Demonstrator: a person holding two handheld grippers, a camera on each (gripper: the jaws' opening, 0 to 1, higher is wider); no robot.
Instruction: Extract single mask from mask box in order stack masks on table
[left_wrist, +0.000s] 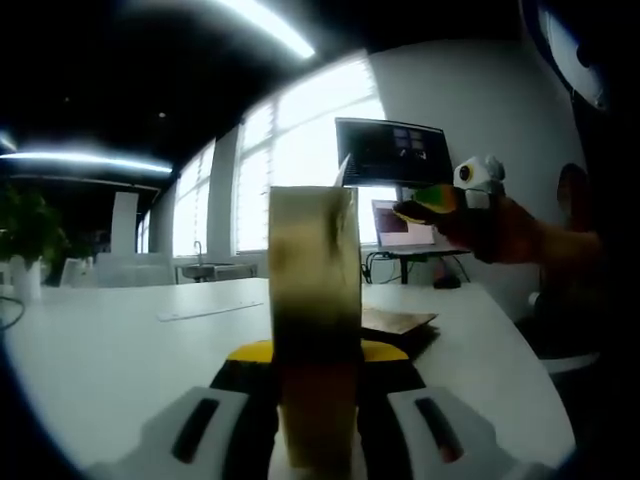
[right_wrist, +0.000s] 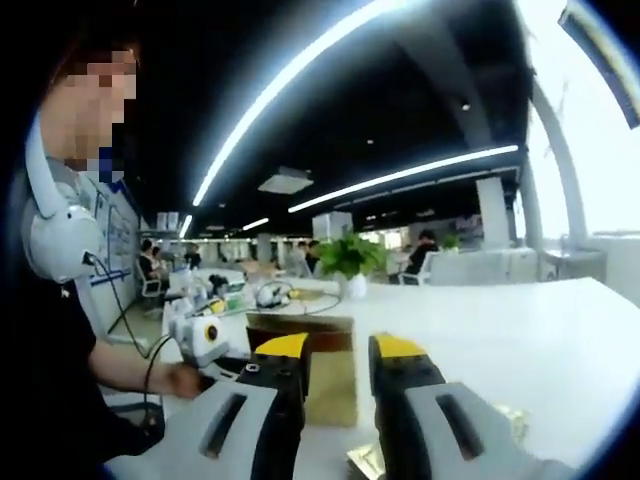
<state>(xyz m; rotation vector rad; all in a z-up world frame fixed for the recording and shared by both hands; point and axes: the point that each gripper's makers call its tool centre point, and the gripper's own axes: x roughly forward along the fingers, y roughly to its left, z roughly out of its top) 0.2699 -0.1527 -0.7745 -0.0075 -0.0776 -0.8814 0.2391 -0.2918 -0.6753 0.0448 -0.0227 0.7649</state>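
Left gripper (left_wrist: 318, 400) rose from 6 o'clock in the left gripper view, its yellow-tipped jaws pinching an upright, tan mask box (left_wrist: 314, 300) that stood tall at centre. Beneath it spread a white table (left_wrist: 120, 350), with a flat white sheet (left_wrist: 210, 311) lying at 9 o'clock and a brown flat piece (left_wrist: 395, 322) just right of the box. Bright windows (left_wrist: 300, 160) filled the back wall, a dark monitor (left_wrist: 392, 152) stood at 1 o'clock, and the other gripper (left_wrist: 455, 195) hovered at 3 o'clock in a person's hand.

Right gripper (right_wrist: 335, 365) in the right gripper view had its jaws spread apart, holding nothing. The mask box (right_wrist: 325, 375) showed between and behind them, resting over the white table (right_wrist: 520, 330). Ceiling light strips (right_wrist: 300, 70) ran overhead, a potted plant (right_wrist: 350, 262) stood at 12 o'clock, and a person (right_wrist: 50, 330) wearing headphones sat at 9 o'clock.
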